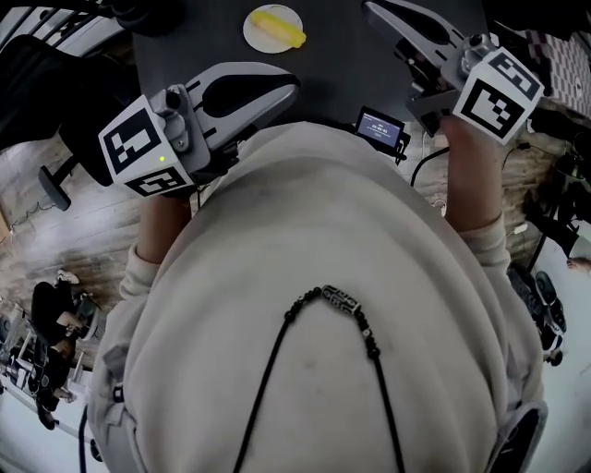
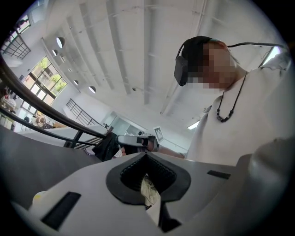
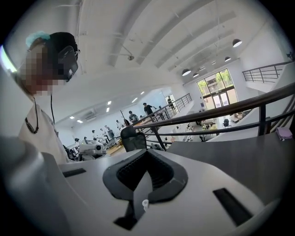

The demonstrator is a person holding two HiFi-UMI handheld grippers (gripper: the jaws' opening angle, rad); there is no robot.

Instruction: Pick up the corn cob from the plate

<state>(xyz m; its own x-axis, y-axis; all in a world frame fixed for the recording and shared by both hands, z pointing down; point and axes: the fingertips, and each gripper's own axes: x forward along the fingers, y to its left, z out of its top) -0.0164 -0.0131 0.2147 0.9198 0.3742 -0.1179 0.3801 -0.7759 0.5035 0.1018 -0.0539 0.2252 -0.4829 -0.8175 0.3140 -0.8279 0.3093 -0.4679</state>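
In the head view, a yellow corn cob (image 1: pixel 278 29) lies on a small white plate (image 1: pixel 254 35) at the far middle of the dark table (image 1: pixel 332 65). My left gripper (image 1: pixel 294 85) is near the table's front edge, short of the plate, with its jaws together and nothing held. My right gripper (image 1: pixel 369 7) reaches over the table to the right of the plate, also shut and empty. The left gripper view shows closed pads (image 2: pixel 146 154) pointing towards the person and the ceiling. In the right gripper view, the shut jaws (image 3: pixel 147 151) point along the table; the plate is hidden there.
A small device with a lit screen (image 1: pixel 380 127) sits at the table's near edge, with a cable beside it. A black chair (image 3: pixel 133 138) and a railing (image 3: pixel 221 113) stand beyond the table. People work in the hall far behind.
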